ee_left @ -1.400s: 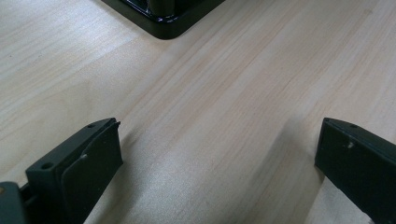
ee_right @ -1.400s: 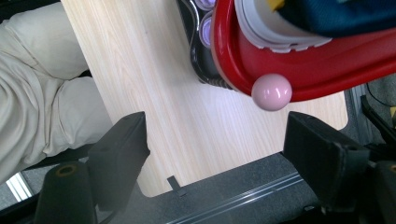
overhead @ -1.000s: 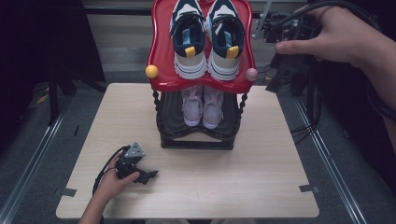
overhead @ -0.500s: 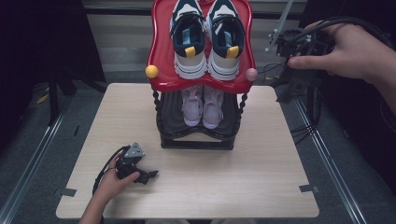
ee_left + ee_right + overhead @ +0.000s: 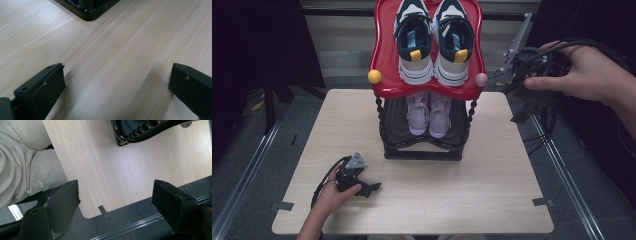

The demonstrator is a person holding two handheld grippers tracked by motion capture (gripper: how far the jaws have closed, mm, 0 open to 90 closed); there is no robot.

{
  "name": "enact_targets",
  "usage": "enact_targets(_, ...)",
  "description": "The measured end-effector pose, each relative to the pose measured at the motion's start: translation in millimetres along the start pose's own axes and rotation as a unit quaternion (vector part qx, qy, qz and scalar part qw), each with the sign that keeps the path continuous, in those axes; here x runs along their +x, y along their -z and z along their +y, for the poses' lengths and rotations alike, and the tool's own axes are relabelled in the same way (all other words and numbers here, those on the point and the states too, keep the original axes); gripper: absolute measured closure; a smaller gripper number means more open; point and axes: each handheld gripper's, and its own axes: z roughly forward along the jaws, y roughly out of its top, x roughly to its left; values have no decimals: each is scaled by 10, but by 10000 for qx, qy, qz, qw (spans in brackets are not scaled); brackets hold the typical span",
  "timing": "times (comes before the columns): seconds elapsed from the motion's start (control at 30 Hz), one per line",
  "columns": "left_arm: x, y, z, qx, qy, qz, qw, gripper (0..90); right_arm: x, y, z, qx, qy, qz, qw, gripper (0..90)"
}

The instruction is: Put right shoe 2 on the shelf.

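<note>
My right tongs (image 5: 524, 107) have dropped lower beside the rack since a second ago, spread wide and empty, off the worktop's (image 5: 492, 200) right edge. Left tongs (image 5: 362, 187) rest near me on the wood, spread wide too. Farther off, the shoe rack (image 5: 422, 150) carries pink shoes (image 5: 429, 112) below, white sneakers (image 5: 432, 42) on top
</note>
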Motion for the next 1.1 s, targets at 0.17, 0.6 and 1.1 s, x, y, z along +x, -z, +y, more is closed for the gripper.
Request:
enact_targets(0.17, 2, 1, 1, 6, -2, -24, 10000, 0, 9, -122, -42, 39, 20, 23, 10000, 216)
enact_targets(0.6, -4, -1, 0, -9, 41, -31, 10000, 0, 19, -474, -220, -28, -23, 30, 10000, 217)
enact_targets(1.1, -2, 0, 0, -9, 24, -11, 10000, 0, 3, -801, -409, -116, -95, 115, 9998, 216)
